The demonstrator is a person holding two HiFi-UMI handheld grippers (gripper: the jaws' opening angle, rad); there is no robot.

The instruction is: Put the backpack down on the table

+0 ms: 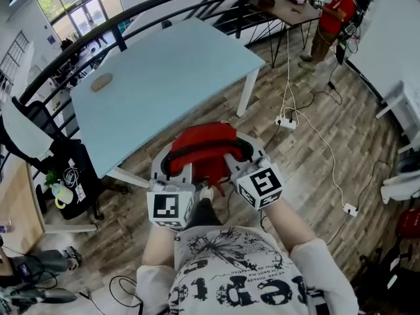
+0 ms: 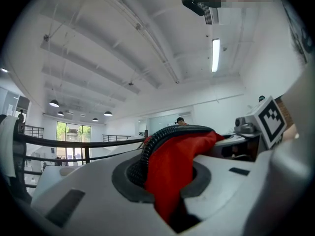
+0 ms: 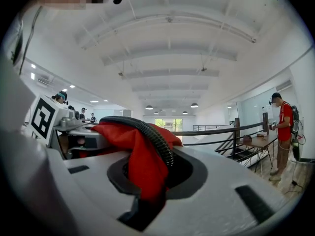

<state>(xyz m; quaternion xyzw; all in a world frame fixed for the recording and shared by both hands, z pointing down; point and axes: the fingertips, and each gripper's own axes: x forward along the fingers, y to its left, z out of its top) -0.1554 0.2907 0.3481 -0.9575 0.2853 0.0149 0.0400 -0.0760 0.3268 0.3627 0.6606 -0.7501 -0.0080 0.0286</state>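
Backpack (image 1: 203,146) pinched within fingers of left gripper (image 2: 170,181) and right gripper (image 3: 145,181)

Short-sleeved white T-shirt (image 1: 244,268): black insect graphic at the chest, large black lettering below.
Left gripper (image 1: 168,165), right gripper (image 1: 244,155): white moulded plastic shells with broad curved jaws, each jaw with a dark grey ring-shaped recess and small black rectangular insets.
Left marker cube (image 1: 172,207), right marker cube (image 1: 260,186): white faces, black square-patterned codes.
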